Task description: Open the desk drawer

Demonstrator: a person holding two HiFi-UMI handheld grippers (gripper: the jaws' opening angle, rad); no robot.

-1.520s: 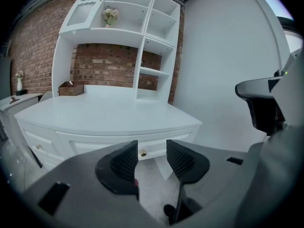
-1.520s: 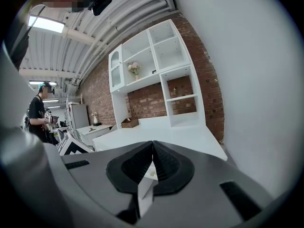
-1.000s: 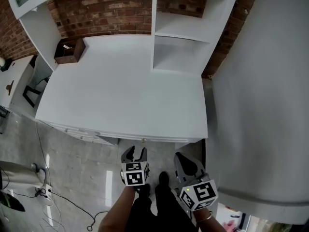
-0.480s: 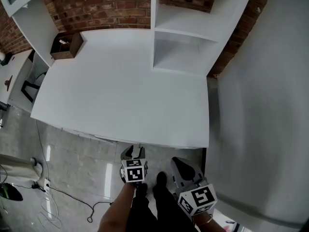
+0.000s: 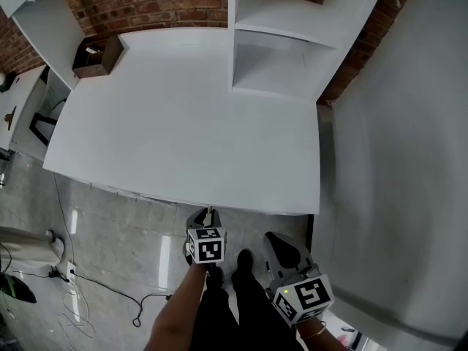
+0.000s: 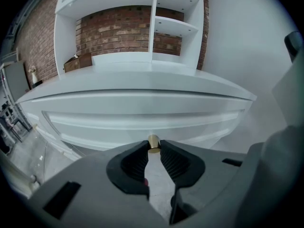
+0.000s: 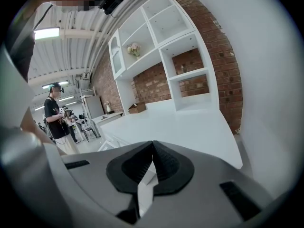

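head view showed the wide white desk (image 5: 183,123) filling most of the picture, with a white shelf unit (image 5: 281,46) standing on its far right part and a brick wall (image 5: 146,2) behind. the grey tiled floor (image 5: 110,247) lay below the desk's near edge, and a thin cable (image 5: 110,298) ran across it.

under the desk top, in the left gripper view, the drawer (image 6: 142,120) was seen from the front. it was white and long, and it was not yet pulled out.

the left gripper (image 5: 209,215) was at the near edge of the desk, pointing down and forward at the drawer front. the right gripper (image 5: 284,244) was just beside it on the right, a little back from the edge, and touched nothing. in the right gripper view its jaws were pressed together at the tips, with nothing between them.

a small brown box (image 5: 96,55) stood at the far left corner of the desk.

the smallest thing was the brass knob (image 6: 153,142) in the middle of the drawer front. the jaws of the left gripper had just been closing, and the knob stood between their tips, pinched by the dark ribbed pads (image 6: 135,161) from both sides.
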